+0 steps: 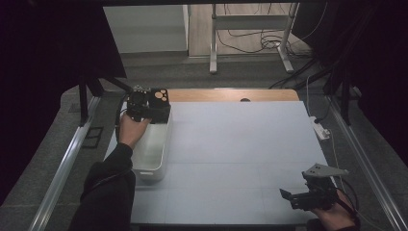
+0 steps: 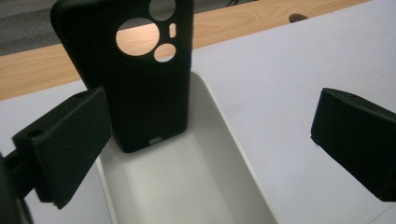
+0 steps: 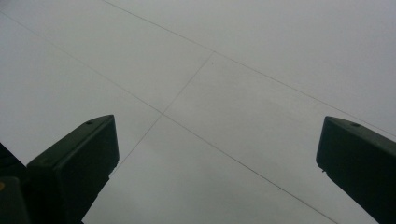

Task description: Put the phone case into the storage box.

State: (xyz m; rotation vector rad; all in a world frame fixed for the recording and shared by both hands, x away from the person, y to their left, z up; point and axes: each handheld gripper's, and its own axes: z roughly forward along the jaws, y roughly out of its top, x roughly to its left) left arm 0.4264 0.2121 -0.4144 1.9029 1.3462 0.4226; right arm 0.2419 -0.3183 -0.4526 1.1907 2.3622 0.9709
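A black phone case (image 1: 161, 98) with round camera cut-outs stands upright at the far end of a white bin (image 1: 151, 156) on the table's left side. In the left gripper view the phone case (image 2: 140, 88) rests with its lower edge inside the bin (image 2: 187, 186), just beyond the left jaw. My left gripper (image 1: 156, 114) hovers over that end of the bin, and the left gripper (image 2: 215, 116) is open with nothing between its jaws. My right gripper (image 1: 287, 197) is low at the front right; the right gripper (image 3: 217, 135) stands open over bare mat.
A pale blue-grey mat (image 1: 240, 144) covers the table, with a wooden strip (image 1: 231, 95) along the far edge. A white power strip (image 1: 321, 129) lies off the right edge. Metal stand legs (image 1: 213, 48) and cables sit on the floor beyond.
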